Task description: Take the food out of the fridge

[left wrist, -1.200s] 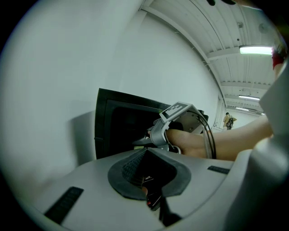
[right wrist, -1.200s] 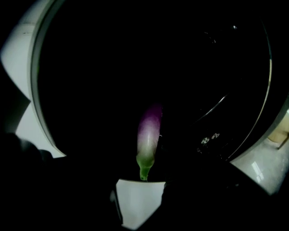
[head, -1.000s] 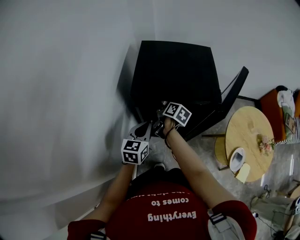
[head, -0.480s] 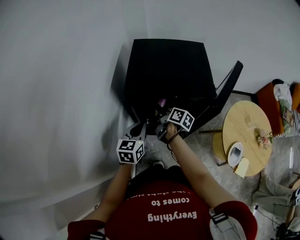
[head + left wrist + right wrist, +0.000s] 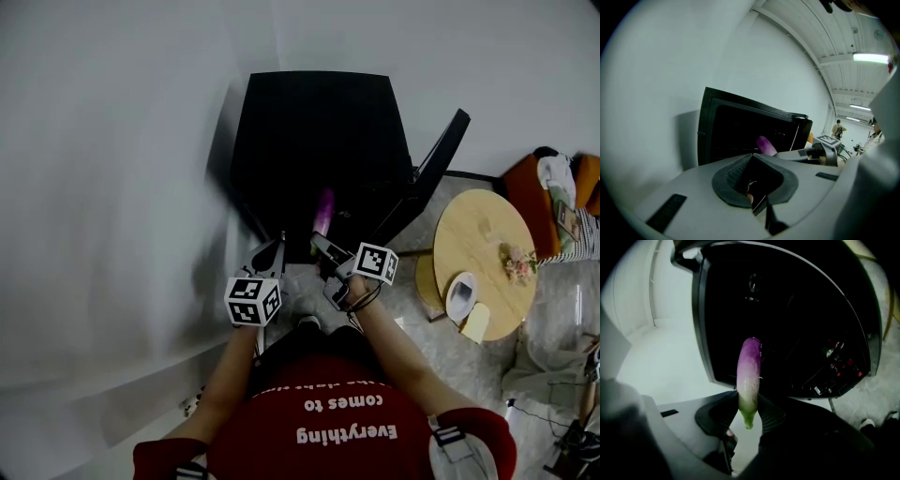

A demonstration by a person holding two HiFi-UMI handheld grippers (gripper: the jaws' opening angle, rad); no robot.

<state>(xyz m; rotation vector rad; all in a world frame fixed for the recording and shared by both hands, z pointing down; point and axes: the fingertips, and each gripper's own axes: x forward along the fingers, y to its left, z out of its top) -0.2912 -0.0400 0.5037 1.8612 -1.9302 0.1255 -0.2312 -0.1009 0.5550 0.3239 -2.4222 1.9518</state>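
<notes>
A black fridge point(image 5: 319, 131) stands against the white wall with its door point(image 5: 436, 173) swung open to the right. My right gripper point(image 5: 322, 240) is just outside the opening. Its jaws have just been closing, and they are now shut on the pale green stem end of a purple eggplant point(image 5: 323, 208). In the right gripper view the eggplant point(image 5: 749, 376) sticks out from the right gripper point(image 5: 749, 401) toward the dark fridge interior point(image 5: 801, 310). My left gripper point(image 5: 270, 253) hangs to the left of the fridge front, its tips meeting with nothing between them. From the left gripper point(image 5: 752, 157) the eggplant's tip point(image 5: 765, 145) shows.
A round wooden table point(image 5: 487, 258) with a white plate point(image 5: 461, 295) and small flowers stands right of the open door. An orange seat point(image 5: 525, 187) is beyond it. The white wall runs along the left. A person point(image 5: 838, 127) stands far off in the left gripper view.
The right gripper has drawn back out of the fridge toward me, bringing the eggplant into the open. The left gripper has stayed about where it was.
</notes>
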